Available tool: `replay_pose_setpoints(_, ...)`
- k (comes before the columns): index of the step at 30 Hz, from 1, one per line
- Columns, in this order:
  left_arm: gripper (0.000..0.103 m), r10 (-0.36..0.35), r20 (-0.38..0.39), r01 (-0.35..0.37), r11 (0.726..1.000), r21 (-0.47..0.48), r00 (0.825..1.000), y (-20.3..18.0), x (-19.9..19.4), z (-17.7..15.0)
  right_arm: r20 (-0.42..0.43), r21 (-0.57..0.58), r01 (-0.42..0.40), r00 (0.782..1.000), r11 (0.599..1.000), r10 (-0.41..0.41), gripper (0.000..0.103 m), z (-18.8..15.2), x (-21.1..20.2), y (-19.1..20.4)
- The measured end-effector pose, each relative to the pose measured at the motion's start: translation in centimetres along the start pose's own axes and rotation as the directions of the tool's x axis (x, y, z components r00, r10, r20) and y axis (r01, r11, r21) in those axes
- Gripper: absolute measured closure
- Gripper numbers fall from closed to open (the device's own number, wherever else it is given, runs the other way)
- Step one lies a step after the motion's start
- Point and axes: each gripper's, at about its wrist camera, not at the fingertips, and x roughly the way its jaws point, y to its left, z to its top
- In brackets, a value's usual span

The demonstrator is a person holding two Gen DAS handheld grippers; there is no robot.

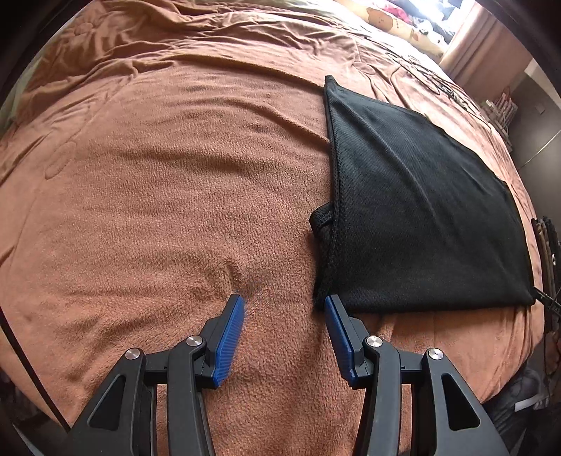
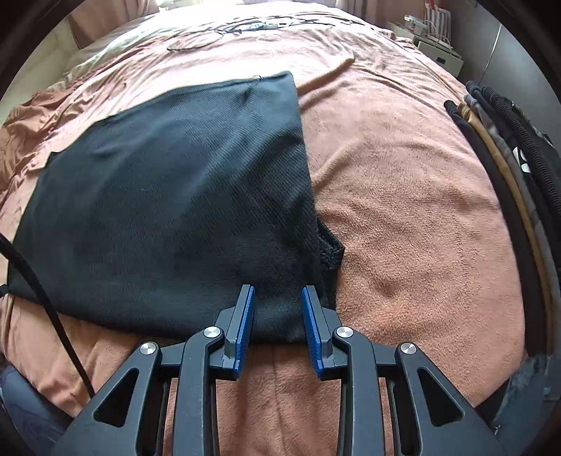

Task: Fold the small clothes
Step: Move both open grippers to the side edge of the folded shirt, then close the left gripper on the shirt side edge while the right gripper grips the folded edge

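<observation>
Both tongs gape over brown fleece blanket; black garment, perhaps folded.

A rumpled brown fleece blanket covers the bed. A patterned pillow lies at its far end, a thin cable loops across it, and dark folded clothes are stacked at its edge.

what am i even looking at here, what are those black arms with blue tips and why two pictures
Each picture comes from a camera mounted on a hand-held gripper that a person carries, looking along its two blue-padded fingers. One view shows the left hand-held gripper, open over the brown blanket, beside the corner of a black mesh garment. The other shows the right hand-held gripper, also open, its fingers over the same garment's near edge. Nothing is held.
</observation>
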Motion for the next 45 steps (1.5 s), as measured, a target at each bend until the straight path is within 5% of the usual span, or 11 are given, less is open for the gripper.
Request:
replay_pose_setpoints(9,0.053,-0.192,0.036,0.195,0.972,-0.130,0.981,1.2,-1.2,1.1,0.038,-0.125,-0.143,0.988,0.982,0.148,0.078,-0.1,-0.9,6.4)
replay_pose_setpoints(16,0.053,-0.253,0.001,0.248,0.950,-0.190,0.968,0.5,0.2,1.0,0.030,-0.165,-0.208,0.976,0.964,0.215,0.078,-0.4,-0.1,9.4)
replay_pose_setpoints(20,0.053,-0.312,-0.009,0.298,0.915,-0.271,0.950,1.0,1.3,0.6,0.029,-0.193,-0.231,0.970,0.954,0.241,0.079,0.3,1.1,10.4)
replay_pose_setpoints(27,0.053,-0.346,0.010,0.328,0.879,-0.345,0.938,1.2,1.8,0.5,0.017,-0.231,-0.276,0.958,0.933,0.288,0.086,1.1,2.3,12.5)
replay_pose_setpoints(31,0.072,-0.353,0.017,0.332,0.861,-0.386,0.935,1.3,2.4,0.8,0.011,-0.254,-0.297,0.951,0.921,0.309,0.087,1.2,2.8,13.7)
replay_pose_setpoints(37,0.092,-0.337,0.023,0.320,0.866,-0.385,0.941,1.2,2.3,0.8,-0.013,-0.268,-0.314,0.946,0.911,0.323,0.087,1.1,3.8,15.2)
replay_pose_setpoints(41,0.093,-0.327,0.030,0.315,0.876,-0.365,0.944,0.8,2.1,1.0,-0.107,-0.243,-0.387,0.922,0.890,0.372,0.087,0.9,4.9,16.0)
replay_pose_setpoints(45,0.093,-0.318,0.036,0.309,0.881,-0.359,0.947,0.7,2.1,1.0,-0.091,-0.274,-0.347,0.938,0.897,0.335,0.087,1.7,5.3,16.2)
